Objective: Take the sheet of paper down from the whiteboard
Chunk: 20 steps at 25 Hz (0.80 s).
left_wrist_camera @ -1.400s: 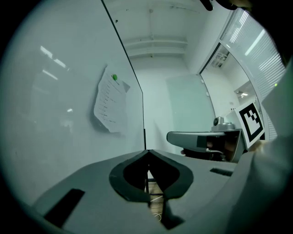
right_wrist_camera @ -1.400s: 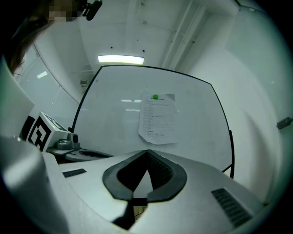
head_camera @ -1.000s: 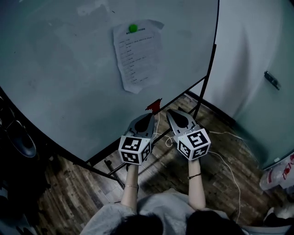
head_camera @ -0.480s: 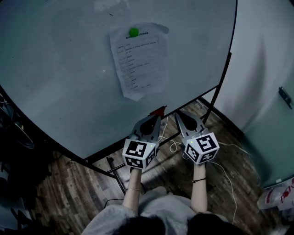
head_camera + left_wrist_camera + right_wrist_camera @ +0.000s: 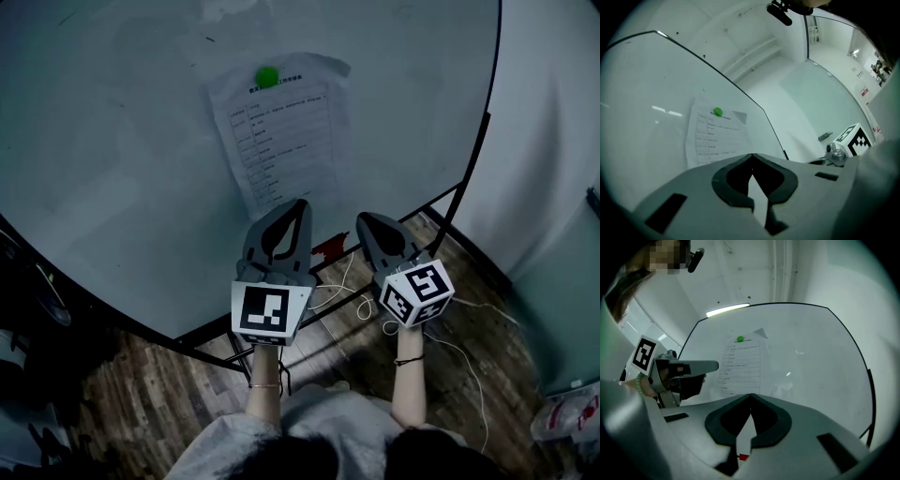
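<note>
A printed sheet of paper (image 5: 279, 131) hangs on the whiteboard (image 5: 122, 141), pinned near its top edge by a round green magnet (image 5: 267, 76). The left gripper (image 5: 298, 203) is shut and empty, its tips just below the sheet's bottom edge. The right gripper (image 5: 364, 218) is shut and empty too, lower and to the right of the sheet, in front of the board's lower edge. In the left gripper view the paper (image 5: 715, 136) and magnet (image 5: 717, 111) lie ahead above the closed tips (image 5: 751, 155). The right gripper view shows the paper (image 5: 740, 364) beyond its closed tips (image 5: 750, 394).
The whiteboard stands on a black frame (image 5: 469, 178) over a wooden floor (image 5: 169, 394). A small red object (image 5: 328, 247) sits by the board's lower rail, and white cables (image 5: 459, 347) trail on the floor. A pale wall (image 5: 553, 141) rises at right.
Both grippers have risen toward the board; the left climbed more and now reaches the sheet's bottom edge. The camera has also come closer to the board. Both stayed shut.
</note>
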{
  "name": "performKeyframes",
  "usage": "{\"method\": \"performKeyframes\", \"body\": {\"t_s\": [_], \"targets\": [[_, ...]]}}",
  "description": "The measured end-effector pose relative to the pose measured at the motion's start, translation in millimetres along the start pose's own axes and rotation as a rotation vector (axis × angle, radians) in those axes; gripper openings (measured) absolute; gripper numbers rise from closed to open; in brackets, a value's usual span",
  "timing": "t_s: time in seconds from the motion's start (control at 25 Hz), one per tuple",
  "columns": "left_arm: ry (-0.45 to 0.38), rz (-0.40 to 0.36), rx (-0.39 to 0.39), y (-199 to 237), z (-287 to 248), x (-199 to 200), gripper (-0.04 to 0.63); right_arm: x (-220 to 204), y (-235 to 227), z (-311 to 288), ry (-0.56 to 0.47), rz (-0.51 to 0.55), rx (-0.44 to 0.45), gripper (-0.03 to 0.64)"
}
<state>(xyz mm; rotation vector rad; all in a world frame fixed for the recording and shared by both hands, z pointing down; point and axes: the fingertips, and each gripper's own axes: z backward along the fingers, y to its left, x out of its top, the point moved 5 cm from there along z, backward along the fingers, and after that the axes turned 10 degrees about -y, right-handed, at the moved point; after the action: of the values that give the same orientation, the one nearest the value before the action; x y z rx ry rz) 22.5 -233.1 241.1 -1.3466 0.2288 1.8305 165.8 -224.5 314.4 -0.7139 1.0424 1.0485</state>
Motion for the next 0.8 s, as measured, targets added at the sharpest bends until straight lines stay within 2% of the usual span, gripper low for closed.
{"method": "performKeyframes", "body": {"t_s": [0.16, 0.36, 0.48, 0.8], "targets": [[-0.027, -0.081, 0.032, 15.5, -12.8, 14.8, 0.003, -5.6, -11.4, -14.8, -0.021, -0.037, -0.010, 0.002], [-0.063, -0.108, 0.069, 24.7, -25.2, 26.0, 0.003, -9.9, -21.9, -28.6, -0.065, -0.096, 0.016, 0.002], [-0.076, -0.155, 0.102, 26.9, -33.1, 33.6, 0.003, -8.6, -32.4, -35.5, -0.070, -0.120, 0.036, 0.002], [-0.002, -0.315, 0.184, 45.9, -56.8, 50.8, 0.005, -3.2, -55.2, -58.1, -0.061, -0.163, 0.127, 0.002]]}}
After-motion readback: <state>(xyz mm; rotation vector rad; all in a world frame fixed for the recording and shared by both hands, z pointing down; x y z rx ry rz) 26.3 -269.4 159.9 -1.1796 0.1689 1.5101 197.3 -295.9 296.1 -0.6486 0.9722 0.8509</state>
